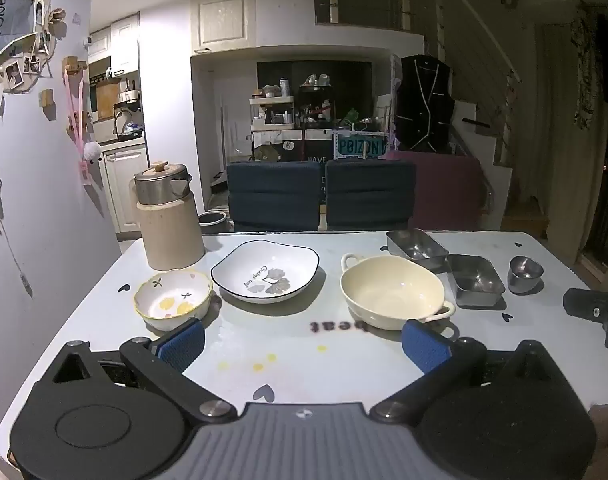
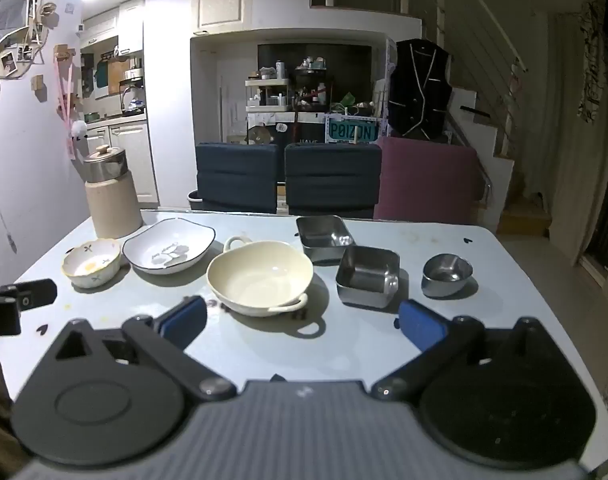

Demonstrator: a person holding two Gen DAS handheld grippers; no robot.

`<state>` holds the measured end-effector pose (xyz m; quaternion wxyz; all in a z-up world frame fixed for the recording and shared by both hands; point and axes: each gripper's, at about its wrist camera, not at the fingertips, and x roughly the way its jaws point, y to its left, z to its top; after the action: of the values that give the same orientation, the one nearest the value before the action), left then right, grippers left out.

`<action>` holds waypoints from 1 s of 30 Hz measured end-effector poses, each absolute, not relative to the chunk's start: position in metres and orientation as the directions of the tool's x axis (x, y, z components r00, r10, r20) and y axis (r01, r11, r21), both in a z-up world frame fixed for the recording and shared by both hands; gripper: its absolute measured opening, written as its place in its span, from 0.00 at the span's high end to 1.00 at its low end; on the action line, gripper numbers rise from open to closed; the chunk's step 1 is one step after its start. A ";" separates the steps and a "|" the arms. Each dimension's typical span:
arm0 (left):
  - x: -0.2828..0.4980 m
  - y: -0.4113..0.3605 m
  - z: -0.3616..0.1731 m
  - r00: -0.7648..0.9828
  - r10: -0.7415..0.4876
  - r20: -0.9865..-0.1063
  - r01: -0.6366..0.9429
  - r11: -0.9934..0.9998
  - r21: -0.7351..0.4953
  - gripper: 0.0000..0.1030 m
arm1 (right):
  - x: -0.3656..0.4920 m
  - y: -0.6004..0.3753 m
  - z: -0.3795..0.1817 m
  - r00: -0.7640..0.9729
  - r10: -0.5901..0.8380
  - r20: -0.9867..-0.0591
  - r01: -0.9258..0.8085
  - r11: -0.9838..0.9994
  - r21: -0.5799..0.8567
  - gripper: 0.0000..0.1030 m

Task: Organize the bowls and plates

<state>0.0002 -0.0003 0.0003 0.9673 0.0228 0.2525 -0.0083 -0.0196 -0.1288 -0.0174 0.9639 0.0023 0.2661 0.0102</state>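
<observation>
Plainly, left gripper (image 1: 304, 342) jaws wide, seemingly empty, right gripper (image 2: 302, 322) likewise.

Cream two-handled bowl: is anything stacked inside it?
No, the cream two-handled bowl is empty, showing only its bare glossy inside.

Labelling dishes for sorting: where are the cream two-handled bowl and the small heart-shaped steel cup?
cream two-handled bowl (image 2: 260, 276), right wrist view, inner floor.
small heart-shaped steel cup (image 2: 446, 274), right wrist view, inside wall.

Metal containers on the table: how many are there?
3, all right of the cream bowl: one rectangular tin farthest back, a second tin nearer, and a small steel cup rightmost. None appears hidden.
</observation>
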 end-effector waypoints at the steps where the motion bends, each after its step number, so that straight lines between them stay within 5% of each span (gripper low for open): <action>1: 0.000 -0.001 0.000 0.872 -0.004 -0.489 0.027 0.999 0.040 0.00 | -0.020 -0.129 -0.017 0.858 0.020 -0.513 -0.018 1.000 0.009 0.00; 30: 0.001 -0.001 -0.005 0.871 -0.022 -0.490 0.034 0.999 0.016 0.00 | -0.017 -0.129 -0.019 0.853 0.031 -0.521 -0.025 1.000 0.018 0.00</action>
<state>0.0013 -0.0015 -0.0053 0.9672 0.0119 0.2532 -0.0143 -0.0170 -0.1294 -0.0188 0.9626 0.0051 0.2705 0.0145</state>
